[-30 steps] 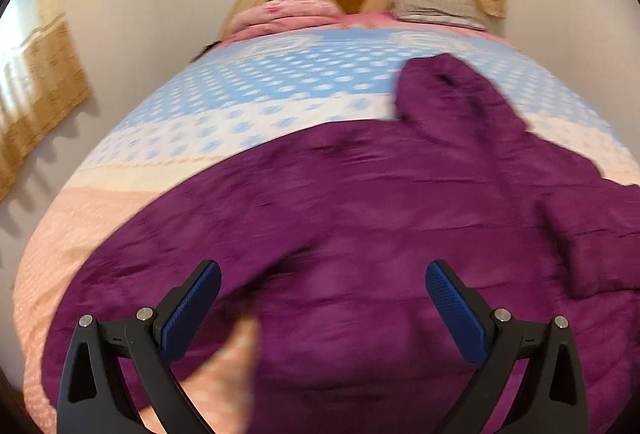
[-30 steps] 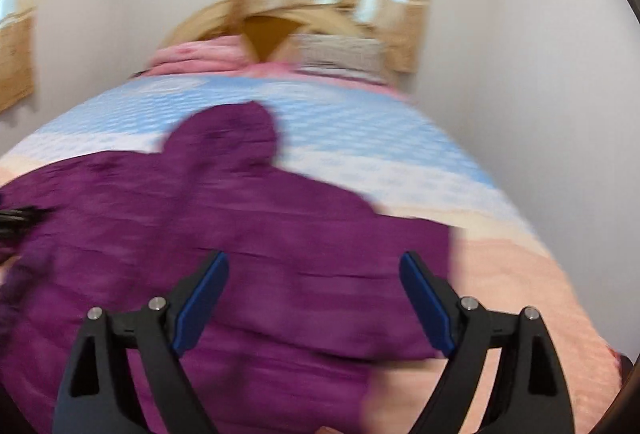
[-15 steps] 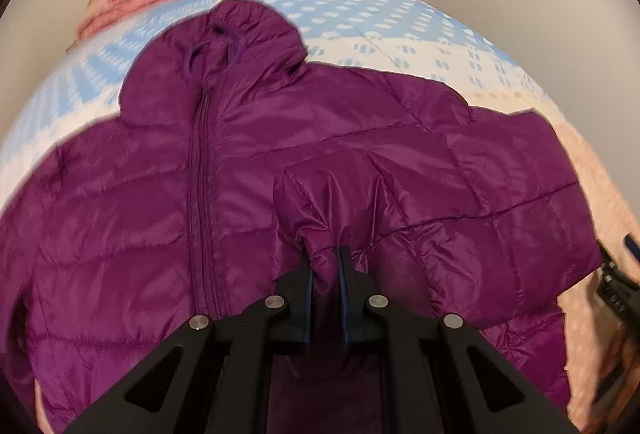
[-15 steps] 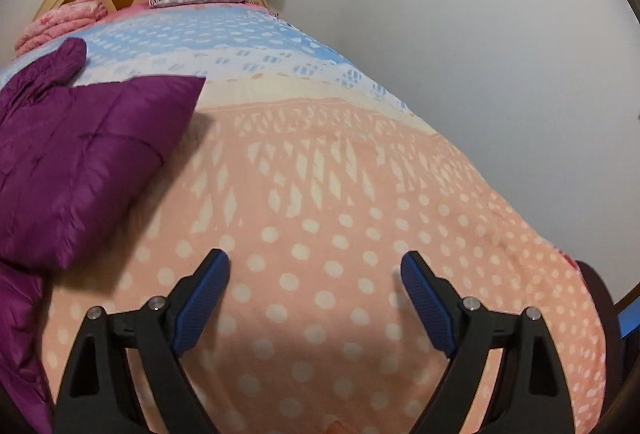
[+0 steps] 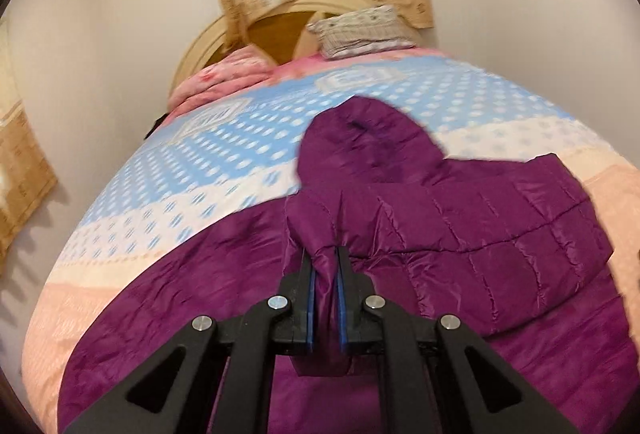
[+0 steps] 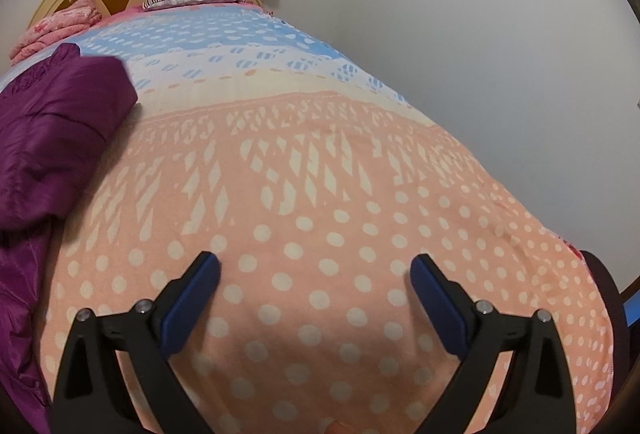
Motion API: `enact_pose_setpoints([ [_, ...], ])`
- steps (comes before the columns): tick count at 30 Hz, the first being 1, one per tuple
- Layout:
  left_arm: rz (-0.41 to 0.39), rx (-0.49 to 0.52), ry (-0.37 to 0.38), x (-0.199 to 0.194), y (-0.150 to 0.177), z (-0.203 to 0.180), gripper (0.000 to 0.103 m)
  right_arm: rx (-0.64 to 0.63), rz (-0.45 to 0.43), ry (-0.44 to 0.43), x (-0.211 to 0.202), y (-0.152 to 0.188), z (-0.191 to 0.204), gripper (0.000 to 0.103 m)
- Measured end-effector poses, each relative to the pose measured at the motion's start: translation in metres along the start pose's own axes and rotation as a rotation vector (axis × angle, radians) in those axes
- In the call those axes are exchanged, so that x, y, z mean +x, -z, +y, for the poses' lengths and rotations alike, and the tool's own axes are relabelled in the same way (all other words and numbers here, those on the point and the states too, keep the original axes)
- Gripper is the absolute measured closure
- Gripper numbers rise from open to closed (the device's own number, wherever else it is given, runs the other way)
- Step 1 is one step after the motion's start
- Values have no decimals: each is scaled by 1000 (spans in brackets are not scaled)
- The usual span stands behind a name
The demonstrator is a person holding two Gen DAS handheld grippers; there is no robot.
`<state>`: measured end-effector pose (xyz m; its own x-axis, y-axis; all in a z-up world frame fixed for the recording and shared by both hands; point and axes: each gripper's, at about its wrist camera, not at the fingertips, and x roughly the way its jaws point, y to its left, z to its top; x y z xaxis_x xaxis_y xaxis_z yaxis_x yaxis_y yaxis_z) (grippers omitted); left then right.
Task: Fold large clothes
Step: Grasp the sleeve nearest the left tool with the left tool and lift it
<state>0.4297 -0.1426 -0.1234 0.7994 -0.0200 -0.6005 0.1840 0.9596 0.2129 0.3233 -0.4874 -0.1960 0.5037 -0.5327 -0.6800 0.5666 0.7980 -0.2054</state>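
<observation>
Left wrist view: my left tool (image 5: 325, 266) is clamped on a fold of the purple jacket (image 5: 460, 234) lying across the bed (image 5: 224, 154), hood twd the pillow (image 5: 360, 30), while in right wrist view my right tool (image 6: 316, 270) hangs w/ fingers apart over bare bedspread, jacket (image 6: 52, 130) off to its left.

Purple jacket (image 5: 460, 234) of quilted, faintly glossy cloth, bedspread (image 6: 320, 194) of matt soft dotted cloth, left gripper (image 5: 325, 266) matt black plastic with blue rubbery pads, headboard (image 5: 280, 30) smooth wood
</observation>
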Motion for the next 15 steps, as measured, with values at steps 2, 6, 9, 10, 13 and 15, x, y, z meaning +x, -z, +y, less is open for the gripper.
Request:
enact_pose_setpoints([
  [2,45,-1,-24,11,16,8,95,-3,-1,6,0,0,1,5],
  [6,111,-5,-45,33,47,12,92,-14,1,15,1,-2,2,5],
  [9,167,-43,-58,46,57,15,85,-11,11,-44,-1,-5,-1,7],
  [10,173,-56,-74,49,57,19,81,-8,18,-78,-3,-6,-3,15],
  [13,128,-72,-165,40,51,28,36,22,27,-153,-14,-16,-8,37],
  [15,40,-69,-226,27,44,32,24,44,-2,-200,-25,-31,-4,44],
])
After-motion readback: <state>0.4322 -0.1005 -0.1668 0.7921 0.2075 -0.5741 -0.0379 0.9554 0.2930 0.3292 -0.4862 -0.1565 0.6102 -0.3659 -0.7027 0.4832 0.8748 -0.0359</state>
